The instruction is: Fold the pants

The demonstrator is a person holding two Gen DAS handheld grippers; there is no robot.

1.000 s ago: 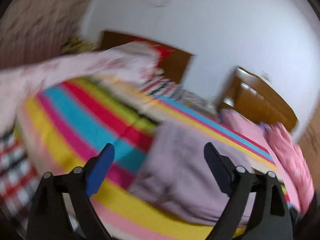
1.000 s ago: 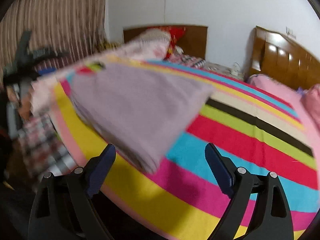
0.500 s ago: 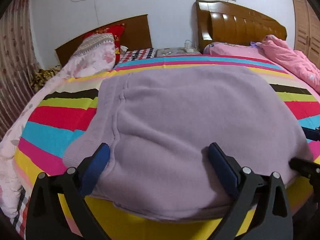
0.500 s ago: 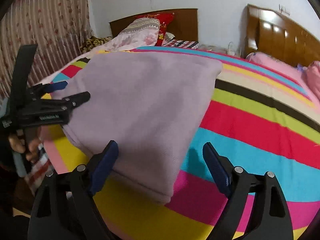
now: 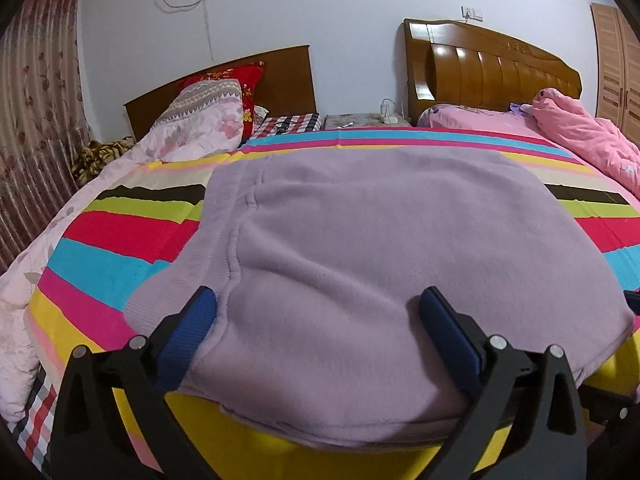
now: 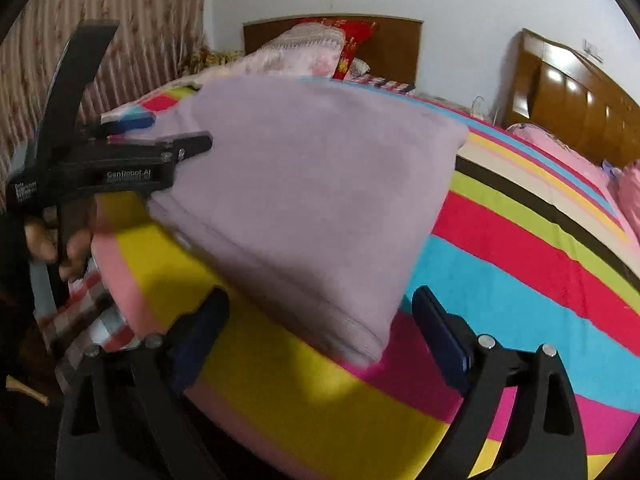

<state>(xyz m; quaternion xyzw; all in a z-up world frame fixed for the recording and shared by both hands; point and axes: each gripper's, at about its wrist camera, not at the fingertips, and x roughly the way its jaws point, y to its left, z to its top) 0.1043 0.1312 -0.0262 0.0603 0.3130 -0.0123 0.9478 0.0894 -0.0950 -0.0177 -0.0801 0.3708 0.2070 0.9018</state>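
Lying folded at the bed's (image 5: 120, 248) near edge, the pants (image 5: 380, 248) are overhanging slightly. Left gripper (image 5: 320, 336) and right gripper (image 6: 320, 328) are gaping wide, seemingly gripping nothing; a careless nudge risks dragging them off.

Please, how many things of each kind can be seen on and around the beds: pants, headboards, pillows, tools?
Pants: 1, purple, folded on the striped cover
Headboards: 2
Pillows: 2
Tools: 2, left tool and right tool
Total: 7
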